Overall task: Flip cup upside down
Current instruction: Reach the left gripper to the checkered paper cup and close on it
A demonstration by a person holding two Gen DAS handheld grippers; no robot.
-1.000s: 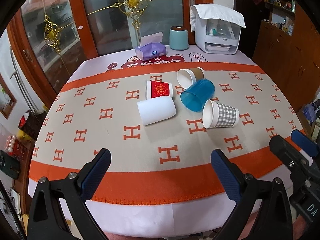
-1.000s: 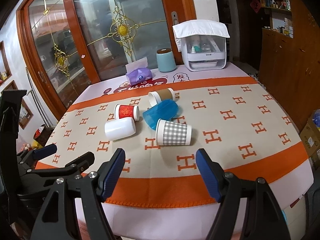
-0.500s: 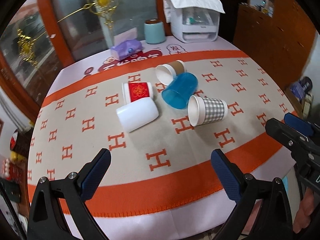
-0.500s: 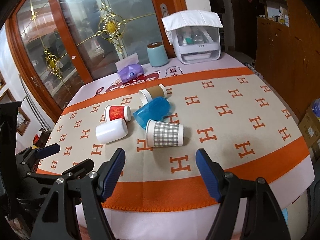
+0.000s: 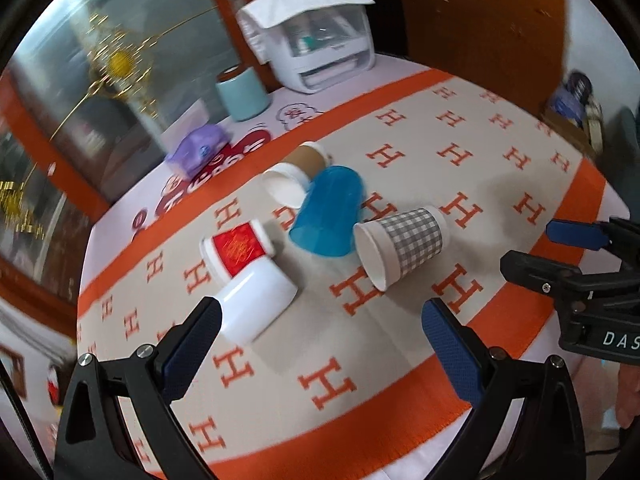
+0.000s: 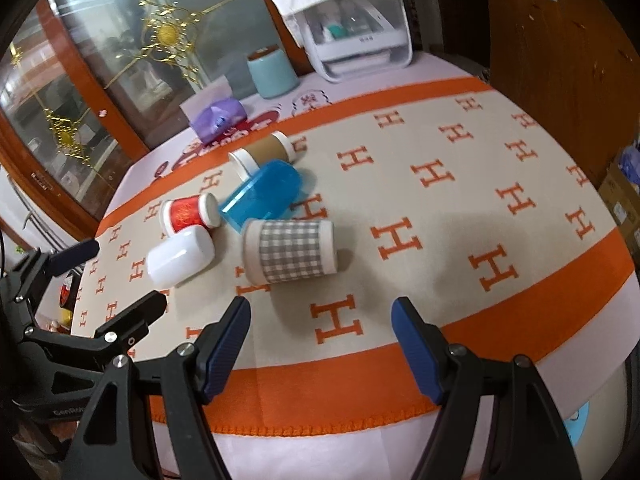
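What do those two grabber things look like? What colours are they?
Both are black plastic clamps shaped like tongs, with silver screws. The left gripper and the right gripper each have two fingers tipped with dark blue bumpy pads. White letters are printed on the black bodies. No cables or sleeves show.

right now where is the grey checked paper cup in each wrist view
Left wrist: the grey checked paper cup lies on its side right of centre, open mouth toward the camera, beside the blue plastic cup.
Right wrist: the same cup lies on its side at centre left, just beyond the open right gripper.
Shared landmark: the blue plastic cup behind it.
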